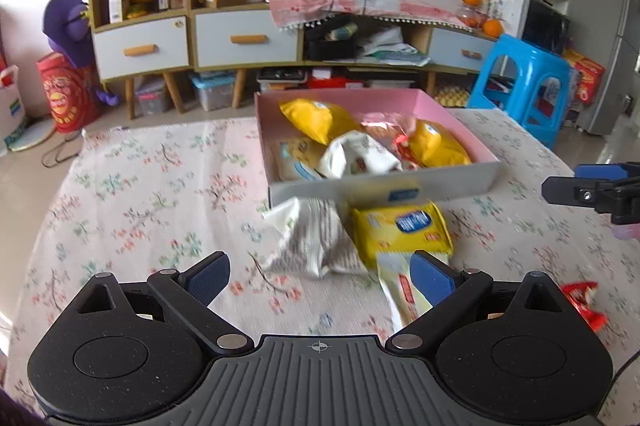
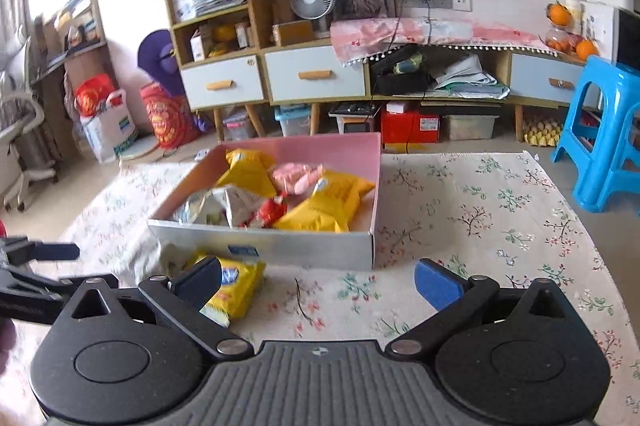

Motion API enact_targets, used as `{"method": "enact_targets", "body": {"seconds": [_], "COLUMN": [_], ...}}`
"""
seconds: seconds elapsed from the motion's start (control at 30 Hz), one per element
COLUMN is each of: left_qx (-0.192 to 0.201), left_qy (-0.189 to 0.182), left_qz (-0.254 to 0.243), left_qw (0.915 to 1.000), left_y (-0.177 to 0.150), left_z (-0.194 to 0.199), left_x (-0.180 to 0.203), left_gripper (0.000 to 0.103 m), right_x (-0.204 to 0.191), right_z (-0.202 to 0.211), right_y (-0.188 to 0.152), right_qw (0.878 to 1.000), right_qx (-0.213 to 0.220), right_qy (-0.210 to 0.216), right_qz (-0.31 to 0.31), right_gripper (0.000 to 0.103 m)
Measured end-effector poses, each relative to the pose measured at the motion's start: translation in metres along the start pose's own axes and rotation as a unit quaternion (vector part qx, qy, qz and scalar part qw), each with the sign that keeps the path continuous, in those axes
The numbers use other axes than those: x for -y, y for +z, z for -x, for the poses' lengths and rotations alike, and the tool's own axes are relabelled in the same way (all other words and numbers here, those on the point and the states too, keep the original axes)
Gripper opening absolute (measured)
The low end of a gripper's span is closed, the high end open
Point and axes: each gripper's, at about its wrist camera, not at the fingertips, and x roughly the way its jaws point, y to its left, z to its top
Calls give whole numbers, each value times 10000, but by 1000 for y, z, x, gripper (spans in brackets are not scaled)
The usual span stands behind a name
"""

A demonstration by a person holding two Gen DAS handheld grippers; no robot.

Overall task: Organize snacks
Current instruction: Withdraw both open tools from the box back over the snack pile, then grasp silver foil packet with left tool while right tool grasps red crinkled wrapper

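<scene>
A pink-lined box [image 1: 460, 182] [image 2: 280, 246] sits on the floral tablecloth and holds several snack packs, yellow, white and pink. In front of it lie a white crumpled pack [image 1: 316, 242], a yellow pack [image 1: 404, 230] [image 2: 236, 286] and a long white-and-red pack [image 1: 400, 298]. A small red wrapper [image 1: 584, 302] lies at the right. My left gripper [image 1: 320, 278] is open and empty just short of the white pack. My right gripper [image 2: 320, 282] is open and empty, right of the yellow pack; it also shows in the left wrist view [image 1: 580, 186].
The floral tablecloth [image 1: 140, 206] [image 2: 500, 218] covers the table. Behind it stand a wooden cabinet with drawers [image 1: 240, 38] [image 2: 316, 78] and a blue plastic stool [image 1: 524, 82] [image 2: 604, 134]. The left gripper shows at the left edge of the right wrist view [image 2: 40, 254].
</scene>
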Motion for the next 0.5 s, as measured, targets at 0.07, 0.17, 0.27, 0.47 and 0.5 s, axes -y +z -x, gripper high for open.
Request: {"method": "enact_targets", "body": {"seconds": [0.07,0.17,0.27,0.47,0.5], "left_qx": [-41,-98,-131,-167,-200], "left_qy": [-95,-245,-394,-786,-870], "left_qz": [-41,-171,-419,-639,-593], "left_qw": [9999,9995,9983,9947,9942], "left_y": [-6,-18,-33,-60,-63], "left_z": [3,8,13,21,21], "left_x": [1,6,12,9,6], "left_gripper": [98,98,98,98,98], "right_x": [0,1,0,-1,-1], "right_z": [3,9,13,22,23], "right_y": [-5,-15,-27,-52,-55], "right_qw": [9999,9995,9980,9917,9909], "right_qx": [-35,-115,-212,-460,-510], "right_qy": [47,148,238,608,664], "right_qz": [121,268,543,1032,1054], "right_gripper": [93,93,93,93,93]}}
